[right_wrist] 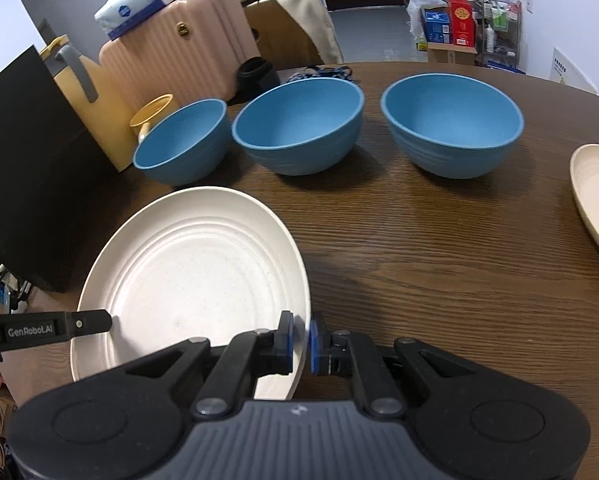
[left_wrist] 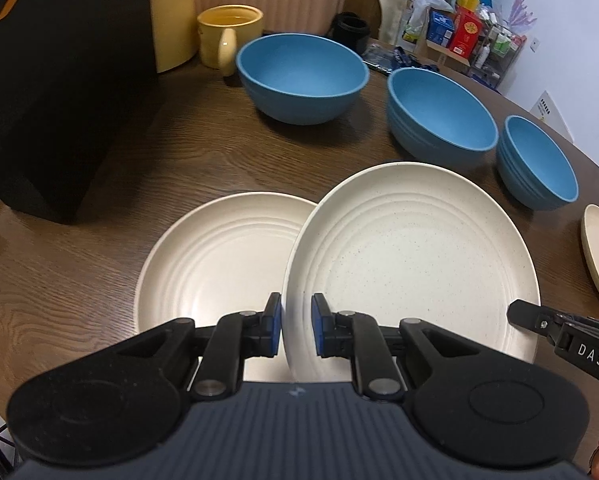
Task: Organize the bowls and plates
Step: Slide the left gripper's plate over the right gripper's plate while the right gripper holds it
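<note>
While both grippers' fingers clamp one plate's point(left_wrist: 411, 256) rim, lifted, tilted, another plate point(left_wrist: 219, 256) lies on the desk point(left_wrist: 79, 280).

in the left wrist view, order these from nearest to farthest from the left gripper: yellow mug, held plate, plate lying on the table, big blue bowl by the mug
1. held plate, rim between the left gripper pads
2. plate lying on the table, just beyond, left
3. big blue bowl, far centre
4. yellow mug, behind it, left

Lower plate point(left_wrist: 219, 256): we see its right part covered by the held plate point(left_wrist: 411, 264).
Side plate point(right_wrist: 597, 196): cut by our frame's edge.
</note>
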`<state>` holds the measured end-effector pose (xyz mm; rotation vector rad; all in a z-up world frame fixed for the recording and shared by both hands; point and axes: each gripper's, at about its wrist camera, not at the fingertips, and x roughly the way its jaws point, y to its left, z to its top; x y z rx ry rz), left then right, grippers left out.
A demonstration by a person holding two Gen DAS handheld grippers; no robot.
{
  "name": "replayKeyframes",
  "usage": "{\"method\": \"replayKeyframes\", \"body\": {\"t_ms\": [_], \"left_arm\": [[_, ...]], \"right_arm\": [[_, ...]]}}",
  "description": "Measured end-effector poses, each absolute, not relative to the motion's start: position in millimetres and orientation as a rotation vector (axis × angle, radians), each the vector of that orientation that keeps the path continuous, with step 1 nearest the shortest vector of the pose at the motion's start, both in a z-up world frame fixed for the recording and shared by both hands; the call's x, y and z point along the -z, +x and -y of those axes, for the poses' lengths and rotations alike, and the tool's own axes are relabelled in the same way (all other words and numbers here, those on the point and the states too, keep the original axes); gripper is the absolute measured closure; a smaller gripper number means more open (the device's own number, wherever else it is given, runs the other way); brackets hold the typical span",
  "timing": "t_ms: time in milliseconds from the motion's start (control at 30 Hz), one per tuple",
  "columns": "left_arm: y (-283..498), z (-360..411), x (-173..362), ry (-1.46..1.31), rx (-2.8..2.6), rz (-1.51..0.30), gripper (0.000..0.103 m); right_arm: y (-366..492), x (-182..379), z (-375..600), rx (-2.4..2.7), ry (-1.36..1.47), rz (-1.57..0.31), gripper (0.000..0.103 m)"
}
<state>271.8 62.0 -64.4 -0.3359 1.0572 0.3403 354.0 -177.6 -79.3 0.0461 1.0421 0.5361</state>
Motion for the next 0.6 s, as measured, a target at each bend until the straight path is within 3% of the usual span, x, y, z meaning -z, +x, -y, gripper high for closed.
{"method": "replayKeyframes", "body": {"t_ms": [600], "left_arm": [[259, -118, 74, -0.351, -0.37, -1.081, 0.087]], "right_arm": [[345, 85, 113, -0.557, 0.014, -1.071, 0.095]]}}
